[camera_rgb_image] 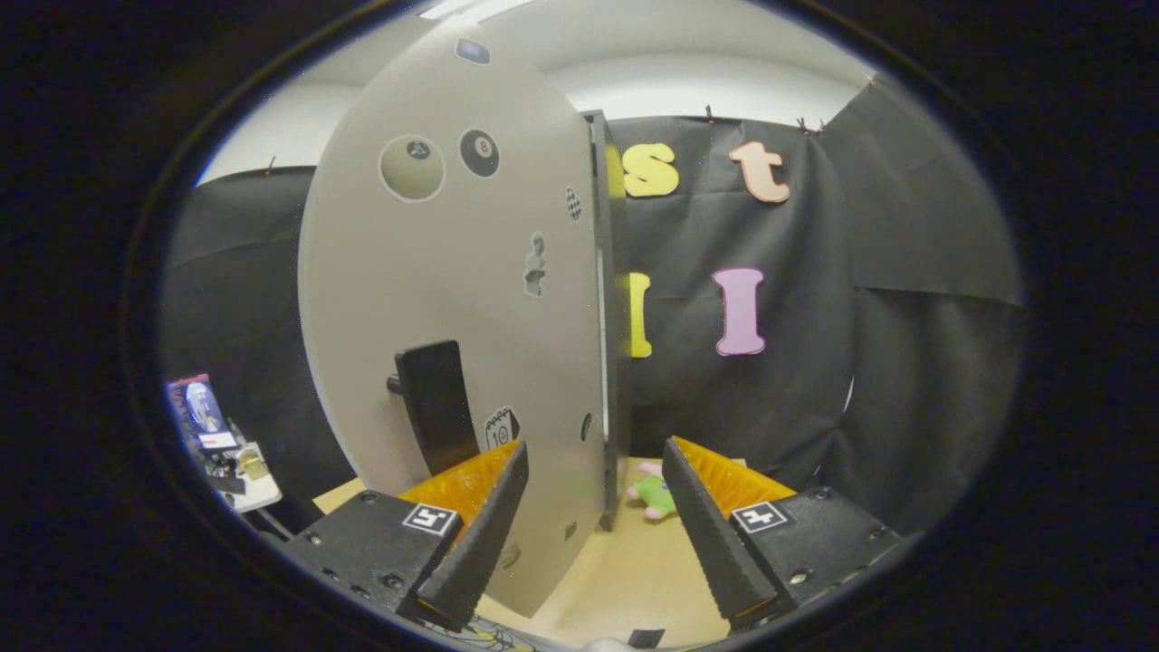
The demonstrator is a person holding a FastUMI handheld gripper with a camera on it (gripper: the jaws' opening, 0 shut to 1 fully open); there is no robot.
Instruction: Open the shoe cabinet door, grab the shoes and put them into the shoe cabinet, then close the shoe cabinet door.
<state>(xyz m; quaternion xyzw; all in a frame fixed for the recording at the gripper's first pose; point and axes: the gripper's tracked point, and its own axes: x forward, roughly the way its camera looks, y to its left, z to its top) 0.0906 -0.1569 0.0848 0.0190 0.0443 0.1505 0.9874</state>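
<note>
The hand-held gripper (593, 507) is standing with its ridged fingers apart, gripping nothing, just before the smooth grey shoe cabinet door (453, 317). A flat black handle (436, 406) is jutting from that door; a plush toy (654, 493) is lying beyond it.

Gripper (593, 534) level, fingers (475, 543) spread wide apart, nothing held between them

A tall pale-grey shoe cabinet door (453, 299) stood upright just ahead of the spread fingers, covered with small stickers. Its dark, flat handle (436, 407) stuck out low on the panel, just beyond one finger. The door's dark edge (614, 362) lay between the fingers, farther off.
</note>
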